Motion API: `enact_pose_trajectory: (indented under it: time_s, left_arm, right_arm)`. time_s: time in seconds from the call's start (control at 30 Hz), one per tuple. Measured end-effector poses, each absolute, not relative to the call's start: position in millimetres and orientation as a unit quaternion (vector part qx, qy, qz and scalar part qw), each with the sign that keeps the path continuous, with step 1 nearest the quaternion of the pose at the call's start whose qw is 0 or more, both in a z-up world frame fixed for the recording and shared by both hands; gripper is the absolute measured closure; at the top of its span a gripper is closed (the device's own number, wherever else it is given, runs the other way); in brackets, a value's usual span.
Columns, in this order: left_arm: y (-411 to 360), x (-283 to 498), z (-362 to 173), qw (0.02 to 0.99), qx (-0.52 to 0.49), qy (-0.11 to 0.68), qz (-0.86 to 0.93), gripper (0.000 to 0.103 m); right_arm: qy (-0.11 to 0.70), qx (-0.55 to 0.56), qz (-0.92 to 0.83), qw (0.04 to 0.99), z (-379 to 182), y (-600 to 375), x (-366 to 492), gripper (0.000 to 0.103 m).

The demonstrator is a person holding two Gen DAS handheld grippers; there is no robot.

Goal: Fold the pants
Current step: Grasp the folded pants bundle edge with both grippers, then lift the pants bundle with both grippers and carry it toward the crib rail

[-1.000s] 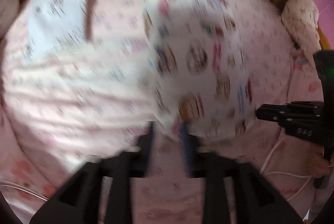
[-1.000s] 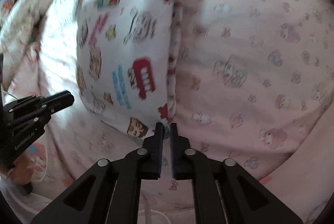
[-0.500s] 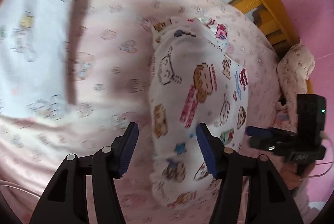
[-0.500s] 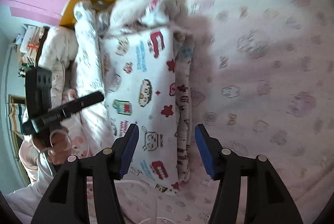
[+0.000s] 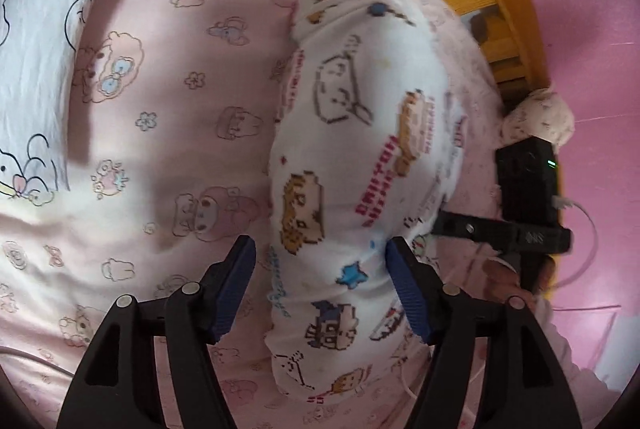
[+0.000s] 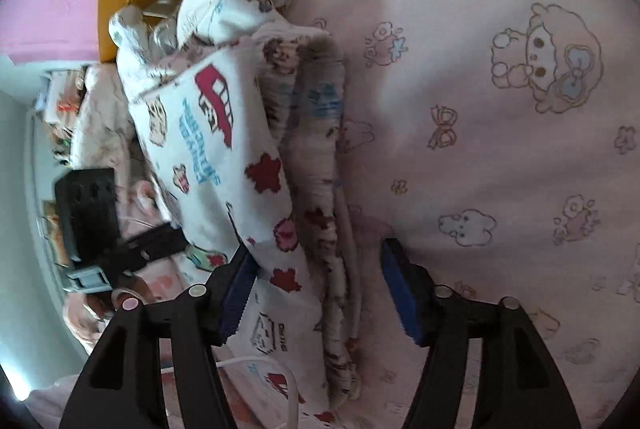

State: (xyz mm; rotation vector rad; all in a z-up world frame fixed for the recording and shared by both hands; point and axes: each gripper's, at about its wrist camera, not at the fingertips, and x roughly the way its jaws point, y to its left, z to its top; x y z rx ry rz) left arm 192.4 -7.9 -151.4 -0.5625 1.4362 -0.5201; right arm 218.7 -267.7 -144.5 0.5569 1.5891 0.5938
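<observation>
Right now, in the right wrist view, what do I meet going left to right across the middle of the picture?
Left gripper in a hand → folded cartoon-print pants → their stacked folded edges → bare pink character-print bedsheet.

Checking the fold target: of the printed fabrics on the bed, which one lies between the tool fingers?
The white cartoon-print pants, folded into a raised bundle. The pink character-print bedsheet lies flat beneath; the white blanket sits off at the edge.

The folded pants [image 5: 360, 165] [image 6: 240, 165] on the bed [image 5: 180, 89] [image 6: 480, 109] are viewed steeply downward, close up, from opposite sides.
</observation>
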Motion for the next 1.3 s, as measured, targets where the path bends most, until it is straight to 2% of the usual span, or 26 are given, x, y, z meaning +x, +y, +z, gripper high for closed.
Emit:
enact_pose_trajectory:
  time_s: [0.2, 0.3, 0.33, 0.37, 0.47, 0.53, 0.63, 0.73, 0.8, 0.93, 1.13, 1.3]
  left_arm:
    - [-23.9, 188.1, -155.8, 0.683, -0.237, 0.643, -0.253, 0.034]
    - [-33.3, 191.1, -169.9, 0.683, -0.222, 0.656, -0.230, 0.031]
    - [-35.9, 191.9, -170.7, 0.687, -0.220, 0.654, -0.228, 0.032]
    - [-39.6, 191.3, -167.1, 0.696, -0.209, 0.648, -0.227, 0.041]
    - [-52.8, 185.7, -156.3, 0.721, -0.171, 0.631, -0.230, 0.057]
    - [-62.1, 181.1, -150.5, 0.733, -0.147, 0.625, -0.222, 0.062]
    - [-86.2, 173.0, -136.2, 0.757, -0.070, 0.619, -0.198, 0.068]
    - [-117.6, 163.7, -122.6, 0.773, 0.022, 0.614, -0.160, 0.071]
    - [-126.0, 162.4, -116.4, 0.774, 0.023, 0.617, -0.140, 0.073]
    - [-121.2, 157.1, -104.1, 0.774, -0.008, 0.619, -0.136, 0.075]
    - [-123.8, 146.5, -88.1, 0.786, 0.035, 0.606, -0.118, 0.076]
    - [-111.3, 142.2, -62.1, 0.805, 0.035, 0.584, -0.101, 0.077]
  right_arm:
    - [0.681, 0.316, 0.303, 0.586, -153.8, -272.8, 222.2, 0.037]
    - [0.692, 0.257, 0.305, 0.602, -153.2, -255.4, 220.4, 0.037]
    - [0.690, 0.243, 0.305, 0.609, -151.3, -250.7, 220.5, 0.037]
    - [0.691, 0.235, 0.303, 0.613, -149.4, -247.5, 220.8, 0.037]
    - [0.692, 0.256, 0.280, 0.614, -151.7, -249.6, 221.5, 0.041]
    - [0.697, 0.249, 0.262, 0.620, -151.4, -251.8, 221.1, 0.061]
    - [0.691, 0.192, 0.245, 0.653, -140.4, -238.7, 214.3, 0.072]
    - [0.676, 0.072, 0.220, 0.699, -121.5, -204.4, 203.4, 0.076]
    - [0.668, 0.038, 0.207, 0.714, -115.7, -190.6, 198.8, 0.078]
    - [0.665, 0.099, 0.214, 0.709, -113.1, -207.9, 196.5, 0.082]
    - [0.648, 0.060, 0.227, 0.725, -95.2, -195.1, 182.4, 0.085]
    - [0.645, 0.107, 0.254, 0.713, -82.9, -195.2, 186.9, 0.085]
